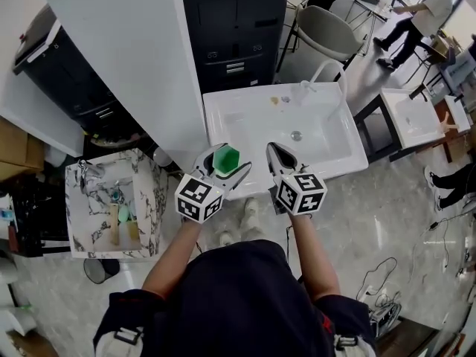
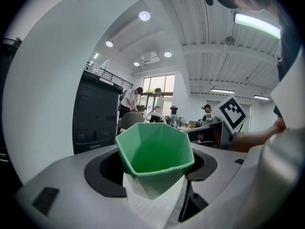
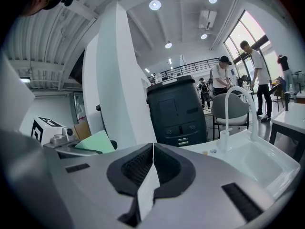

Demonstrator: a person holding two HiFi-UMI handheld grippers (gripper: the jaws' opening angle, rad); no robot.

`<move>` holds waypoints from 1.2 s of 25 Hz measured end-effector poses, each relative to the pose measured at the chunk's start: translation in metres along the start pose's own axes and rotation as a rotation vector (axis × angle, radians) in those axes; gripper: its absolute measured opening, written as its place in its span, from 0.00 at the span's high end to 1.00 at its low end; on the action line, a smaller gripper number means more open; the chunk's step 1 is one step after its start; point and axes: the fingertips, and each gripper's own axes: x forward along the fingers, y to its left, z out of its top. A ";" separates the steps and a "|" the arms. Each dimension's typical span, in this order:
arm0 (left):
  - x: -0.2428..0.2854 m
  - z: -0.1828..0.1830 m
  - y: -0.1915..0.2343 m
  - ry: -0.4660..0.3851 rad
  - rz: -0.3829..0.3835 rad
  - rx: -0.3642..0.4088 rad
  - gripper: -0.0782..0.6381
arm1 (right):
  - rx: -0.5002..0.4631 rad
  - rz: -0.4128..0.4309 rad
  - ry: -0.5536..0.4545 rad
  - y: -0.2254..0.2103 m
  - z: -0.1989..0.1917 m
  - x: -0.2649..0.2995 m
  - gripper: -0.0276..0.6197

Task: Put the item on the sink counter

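A green faceted cup (image 1: 225, 158) sits between the jaws of my left gripper (image 1: 225, 163), which is shut on it; the cup's mouth faces forward in the left gripper view (image 2: 155, 149), where it fills the gap of the left gripper (image 2: 153, 178). My right gripper (image 1: 274, 152) hangs beside it, shut with nothing between its pads, as the right gripper view shows (image 3: 152, 162). Both hover over the front edge of the white sink counter (image 1: 218, 117). The cup's side (image 3: 95, 141) shows at the left of the right gripper view.
A white faucet (image 1: 328, 70) stands at the sink's back. A white pillar (image 1: 134, 50) and a dark cabinet (image 1: 238, 28) rise behind it. A marble-patterned basin (image 1: 78, 207) is at the left, a second white sink (image 1: 416, 117) at the right. People stand far right.
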 end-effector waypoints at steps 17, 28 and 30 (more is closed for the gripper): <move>0.054 0.009 0.030 0.024 -0.002 -0.004 0.42 | 0.013 0.023 0.017 -0.040 0.014 0.047 0.90; 0.087 0.010 0.051 0.041 0.006 -0.024 0.42 | 0.028 0.033 0.027 -0.065 0.026 0.077 0.90; 0.091 0.010 0.055 0.044 0.011 -0.030 0.42 | 0.031 0.037 0.033 -0.070 0.026 0.082 0.90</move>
